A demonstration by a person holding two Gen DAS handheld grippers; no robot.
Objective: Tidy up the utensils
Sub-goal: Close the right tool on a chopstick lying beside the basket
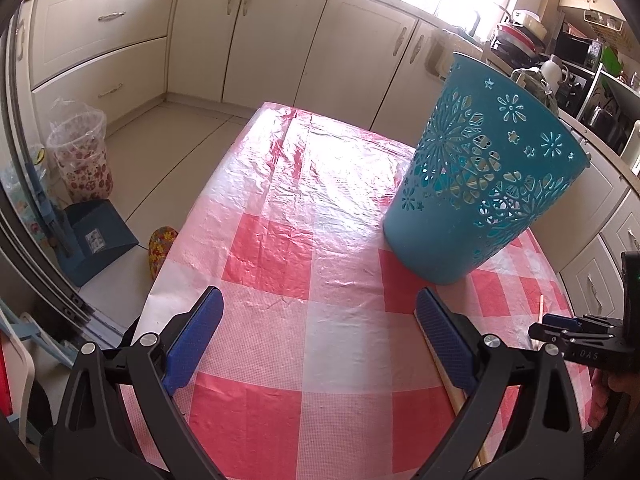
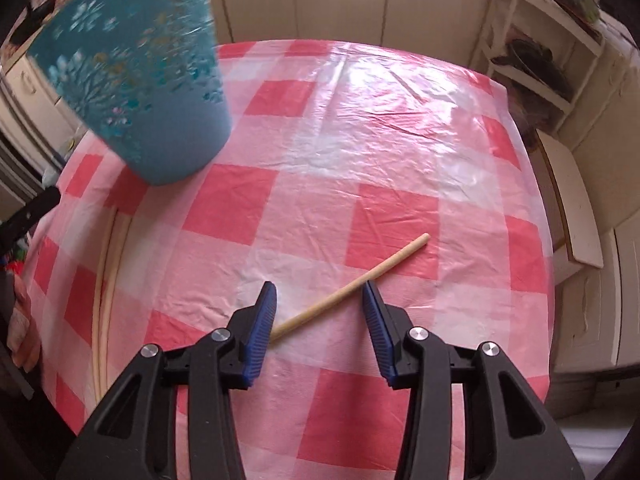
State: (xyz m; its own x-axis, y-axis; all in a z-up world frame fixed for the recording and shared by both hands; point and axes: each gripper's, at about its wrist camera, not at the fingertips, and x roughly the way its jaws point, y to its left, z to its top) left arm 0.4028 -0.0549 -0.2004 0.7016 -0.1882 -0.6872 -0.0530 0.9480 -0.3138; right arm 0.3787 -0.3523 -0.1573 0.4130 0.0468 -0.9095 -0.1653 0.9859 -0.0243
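Right claw [image 2: 319, 300] part-open, gripping nothing; wooden stick [image 2: 352, 285] lies on desk [image 2: 400, 160] between its pads. Left claw [image 1: 320, 324] wide open, empty; teal basket [image 1: 484, 172] ahead-right.

A red-and-white checked plastic tablecloth [image 1: 280, 240] covers the table. At nine o'clock from it, on the floor, stands a flowered waste bin [image 1: 82, 160] lined with clear plastic, a blue dustpan [image 1: 98, 240] just below. Cream cabinets [image 1: 276, 36] run along twelve o'clock.
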